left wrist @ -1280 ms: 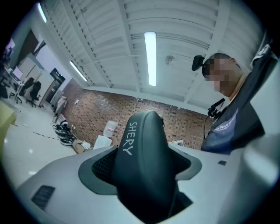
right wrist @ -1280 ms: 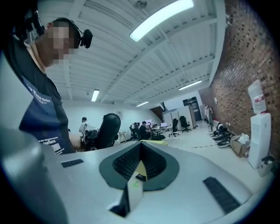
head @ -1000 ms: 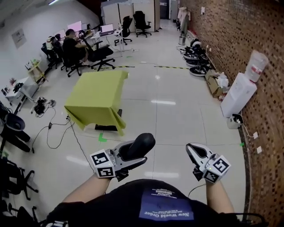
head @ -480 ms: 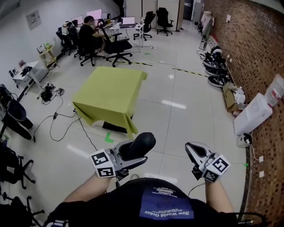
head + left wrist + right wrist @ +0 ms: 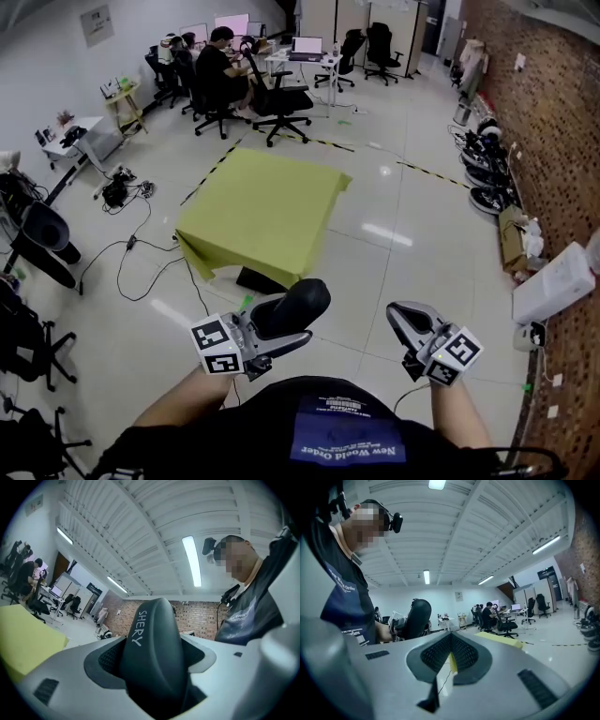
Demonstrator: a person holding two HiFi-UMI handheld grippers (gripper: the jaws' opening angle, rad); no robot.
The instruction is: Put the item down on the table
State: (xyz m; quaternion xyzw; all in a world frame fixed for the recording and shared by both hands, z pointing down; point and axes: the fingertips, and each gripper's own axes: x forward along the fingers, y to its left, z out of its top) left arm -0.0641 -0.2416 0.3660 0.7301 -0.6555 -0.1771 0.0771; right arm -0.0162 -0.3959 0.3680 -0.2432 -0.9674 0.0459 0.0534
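— Grippers first: what do they hold?

— My left gripper [image 5: 281, 328] is clamped on the dark, rounded item [image 5: 292, 307] lettered "SHERY". The item is up in the air in front of me, well apart from the worktop. My right gripper [image 5: 403, 317], just beside it, has its jaws pressed together on nothing.

— And beyond?

— Pale floor [image 5: 394, 272], then the worktop [image 5: 267, 211] under a yellow-green cloth. Farther off, people [image 5: 220, 56] sit at desks on office chairs; a brick wall [image 5: 553, 112] lines the right.
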